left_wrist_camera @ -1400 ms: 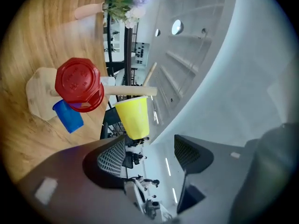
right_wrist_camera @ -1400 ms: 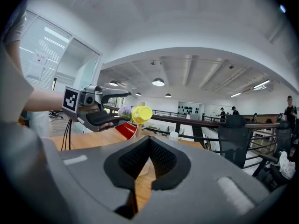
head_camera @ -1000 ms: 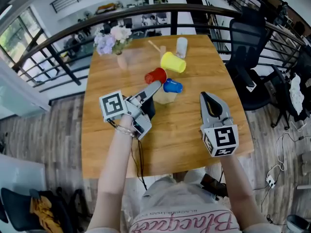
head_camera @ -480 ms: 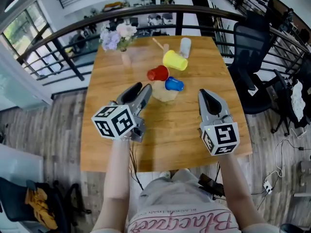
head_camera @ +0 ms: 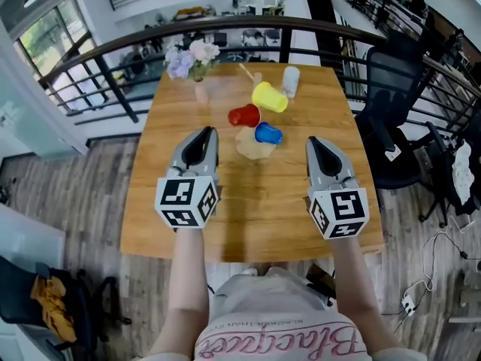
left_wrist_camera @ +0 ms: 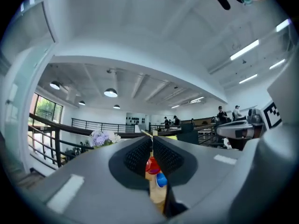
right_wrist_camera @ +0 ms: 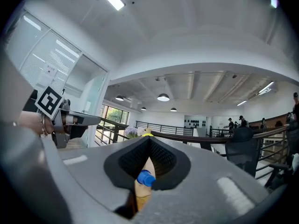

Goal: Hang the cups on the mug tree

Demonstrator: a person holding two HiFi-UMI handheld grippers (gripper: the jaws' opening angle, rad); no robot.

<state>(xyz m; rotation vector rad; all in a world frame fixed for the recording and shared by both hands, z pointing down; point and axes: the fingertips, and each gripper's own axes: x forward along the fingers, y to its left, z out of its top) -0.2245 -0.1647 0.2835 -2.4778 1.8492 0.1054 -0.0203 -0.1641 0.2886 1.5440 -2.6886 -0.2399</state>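
Observation:
A wooden mug tree point(head_camera: 254, 146) stands mid-table with a red cup point(head_camera: 243, 116), a yellow cup point(head_camera: 269, 97) and a blue cup point(head_camera: 267, 134) on its pegs. My left gripper point(head_camera: 204, 132) hovers near the table's front, left of the tree and apart from it. Its jaws are closing to a thin slit with nothing between them. My right gripper point(head_camera: 314, 142) hovers to the tree's right, shut and empty. In the left gripper view the red cup point(left_wrist_camera: 152, 165) and blue cup point(left_wrist_camera: 161, 180) show past the left gripper point(left_wrist_camera: 152, 141). The right gripper point(right_wrist_camera: 149, 139) frames the blue cup point(right_wrist_camera: 145, 178).
A vase of pale flowers point(head_camera: 192, 57) and a clear tumbler point(head_camera: 290, 80) stand at the far end of the wooden table point(head_camera: 169, 149). A black railing point(head_camera: 113, 51) runs behind the table, and an office chair point(head_camera: 394, 96) sits to its right.
My left gripper has drawn back from beside the mug tree toward the front edge, turned to point straight ahead, and its jaws have narrowed. The right gripper has hardly moved.

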